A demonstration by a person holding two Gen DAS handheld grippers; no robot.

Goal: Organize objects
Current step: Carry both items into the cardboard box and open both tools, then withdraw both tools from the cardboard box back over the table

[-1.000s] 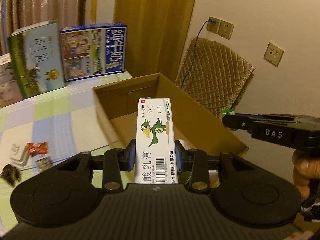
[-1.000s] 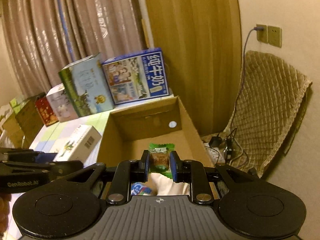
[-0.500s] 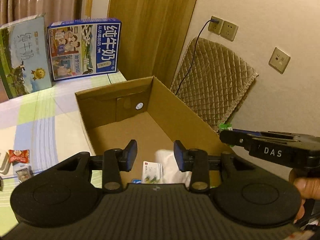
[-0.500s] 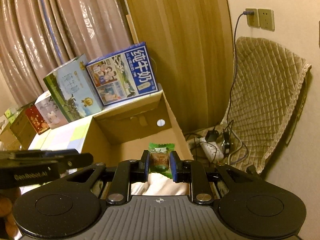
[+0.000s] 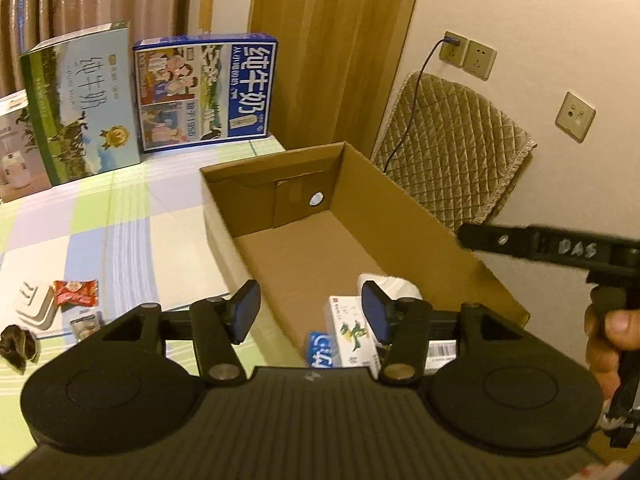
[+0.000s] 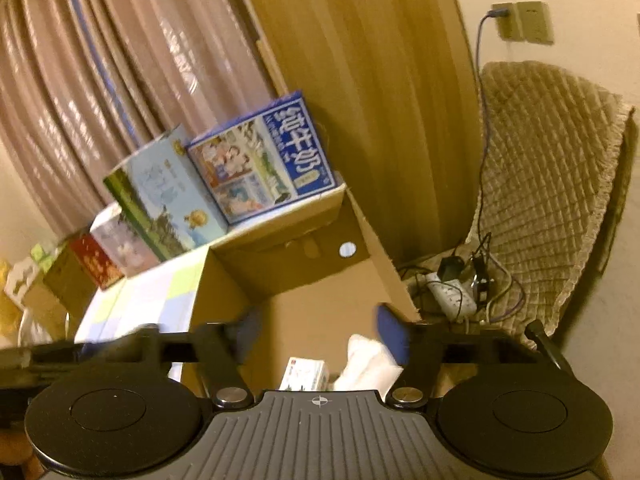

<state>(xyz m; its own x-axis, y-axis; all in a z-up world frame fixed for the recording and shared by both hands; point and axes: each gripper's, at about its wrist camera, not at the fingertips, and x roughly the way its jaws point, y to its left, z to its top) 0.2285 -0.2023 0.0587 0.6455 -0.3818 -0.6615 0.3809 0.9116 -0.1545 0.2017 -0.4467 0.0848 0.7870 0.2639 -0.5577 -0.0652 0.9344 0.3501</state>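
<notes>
**Both grippers spread wide over the cardboard box**

Left wrist view: my left gripper (image 5: 311, 310) is released, its blue pads wide apart with nothing between them, hanging over the near end of the open cardboard box (image 5: 404, 216). Inside the box, at the near end, I see the white carton with the green bird (image 5: 350, 330) lying flat, a small blue packet (image 5: 320, 354) just beside it, and something white (image 5: 390, 284) behind the right pad. Out on the checked tabletop (image 5: 120, 216) to the left sit a red sweet wrapper (image 5: 76, 292), a white plug-like block (image 5: 34, 306) and a dark crumpled wrapper (image 5: 18, 346). Two milk cartons (image 5: 204, 92) stand at the far edge. My right hand (image 5: 608, 340) holds the other tool at the right edge of the frame.

Right wrist view: my right gripper (image 6: 318, 334) is also released, fingers far apart and empty, though the picture is blurred. Below it, in the box (image 6: 304, 316), lie the white carton (image 6: 306, 372) and the white thing (image 6: 370, 356), touching or nearly so. I cannot make out a green packet here. A quilted cover (image 6: 552, 184) hangs beyond the box, with a power strip (image 6: 450, 294) on the floor.
</notes>
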